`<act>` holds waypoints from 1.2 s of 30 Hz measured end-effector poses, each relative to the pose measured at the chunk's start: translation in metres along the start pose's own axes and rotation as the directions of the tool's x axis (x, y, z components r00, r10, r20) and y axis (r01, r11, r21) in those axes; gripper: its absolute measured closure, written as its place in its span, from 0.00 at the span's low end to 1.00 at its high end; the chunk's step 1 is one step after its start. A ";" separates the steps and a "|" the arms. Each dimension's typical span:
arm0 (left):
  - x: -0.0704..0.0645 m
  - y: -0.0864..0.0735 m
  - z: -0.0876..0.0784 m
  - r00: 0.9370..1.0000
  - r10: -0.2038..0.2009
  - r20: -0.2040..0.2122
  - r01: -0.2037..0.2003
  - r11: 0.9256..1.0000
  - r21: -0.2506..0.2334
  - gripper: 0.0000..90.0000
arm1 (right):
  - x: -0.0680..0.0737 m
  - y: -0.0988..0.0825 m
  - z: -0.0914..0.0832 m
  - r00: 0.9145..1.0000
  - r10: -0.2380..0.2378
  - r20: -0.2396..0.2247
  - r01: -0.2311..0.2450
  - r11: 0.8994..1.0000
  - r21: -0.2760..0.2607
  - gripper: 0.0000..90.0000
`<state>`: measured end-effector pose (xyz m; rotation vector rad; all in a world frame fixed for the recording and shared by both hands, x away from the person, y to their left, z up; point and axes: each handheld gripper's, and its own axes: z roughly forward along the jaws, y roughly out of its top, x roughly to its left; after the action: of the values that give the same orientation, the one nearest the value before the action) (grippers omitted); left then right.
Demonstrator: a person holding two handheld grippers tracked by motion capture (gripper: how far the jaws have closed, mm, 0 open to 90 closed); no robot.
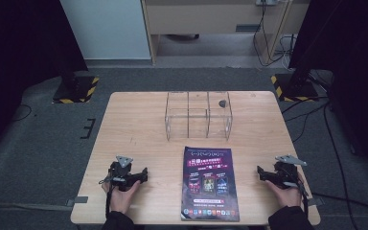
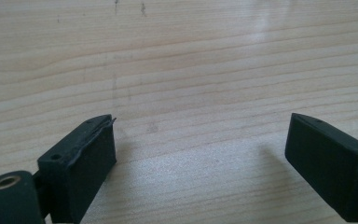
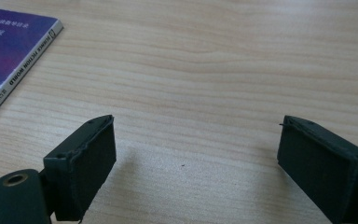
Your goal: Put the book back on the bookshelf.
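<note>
I've got the light wooden table (image 1: 139, 124) square in the high view, and lying flat at lower centre is the purple glossy magazine with small cover pictures (image 1: 210, 184), its near edge almost at the table's front rim. Above it, in the upper middle of the frame, stands the clear acrylic box with inner dividers (image 1: 199, 116); there's a small dark object (image 1: 222, 102) in its right compartment, too small for me to say what it is.

My left gripper (image 1: 145, 173) rests at lower left, held in a hand (image 1: 121, 194), and its jaws stand wide apart over bare wood with nothing between them. My right gripper (image 1: 259, 171) sits at lower right, jaws just as wide and nothing in them. In the right gripper view the magazine's spine cuts across the upper left corner, near that gripper but apart from it.
</note>
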<state>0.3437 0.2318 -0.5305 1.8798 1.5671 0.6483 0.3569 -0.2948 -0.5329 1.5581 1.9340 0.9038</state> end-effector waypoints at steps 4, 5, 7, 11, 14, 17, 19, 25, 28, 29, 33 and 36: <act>-0.006 0.004 -0.010 1.000 0.000 0.022 0.001 0.999 -0.047 0.14 | 0.001 0.002 -0.005 1.000 0.005 -0.019 -0.005 0.999 -0.041 0.12; -0.006 0.004 -0.010 1.000 0.000 0.022 0.001 0.999 -0.047 0.13 | 0.002 0.003 -0.006 1.000 0.005 -0.025 -0.006 0.999 -0.047 0.12; -0.010 0.005 -0.016 0.999 0.005 0.033 -0.002 0.997 -0.074 0.13 | 0.003 0.004 -0.007 1.000 0.003 -0.026 -0.005 0.998 -0.060 0.13; -0.017 0.007 -0.023 0.998 0.006 0.058 0.000 0.995 -0.097 0.15 | 0.006 0.006 -0.010 0.999 -0.002 -0.032 0.000 0.996 -0.084 0.15; -0.023 0.009 -0.026 0.997 0.012 0.075 -0.004 0.994 -0.107 0.16 | 0.008 0.007 -0.011 0.999 -0.005 -0.038 0.002 0.996 -0.090 0.14; -0.026 0.010 -0.028 0.996 0.012 0.086 -0.001 0.993 -0.117 0.17 | 0.010 0.008 -0.012 0.999 -0.002 -0.048 -0.002 0.996 -0.091 0.14; -0.029 0.010 -0.030 0.994 0.000 0.109 0.014 0.991 -0.132 0.17 | 0.012 0.009 -0.012 0.998 -0.009 -0.058 0.004 0.995 -0.097 0.14; -0.032 0.011 -0.031 0.993 0.004 0.121 0.012 0.991 -0.134 0.17 | 0.018 0.012 -0.014 0.997 -0.014 -0.075 0.006 0.994 -0.107 0.14; -0.033 0.011 -0.033 0.992 0.000 0.129 0.018 0.990 -0.137 0.17 | 0.024 0.015 -0.019 0.996 -0.031 -0.087 0.019 0.990 -0.138 0.14; -0.033 0.011 -0.034 0.991 -0.001 0.131 0.020 0.990 -0.140 0.17 | 0.024 0.015 -0.019 0.996 -0.031 -0.087 0.019 0.990 -0.138 0.14; -0.035 0.013 -0.036 0.989 -0.005 0.147 0.028 0.988 -0.151 0.17 | 0.032 0.020 -0.023 0.992 -0.045 -0.114 0.027 0.988 -0.154 0.14; -0.041 0.014 -0.037 0.988 0.012 0.153 0.013 0.987 -0.163 0.17 | 0.038 0.024 -0.026 0.991 -0.056 -0.122 0.034 0.984 -0.176 0.15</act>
<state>0.3202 0.1949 -0.4938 1.7637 1.3742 0.5978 0.3445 -0.2601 -0.4968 1.3815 1.9110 1.1437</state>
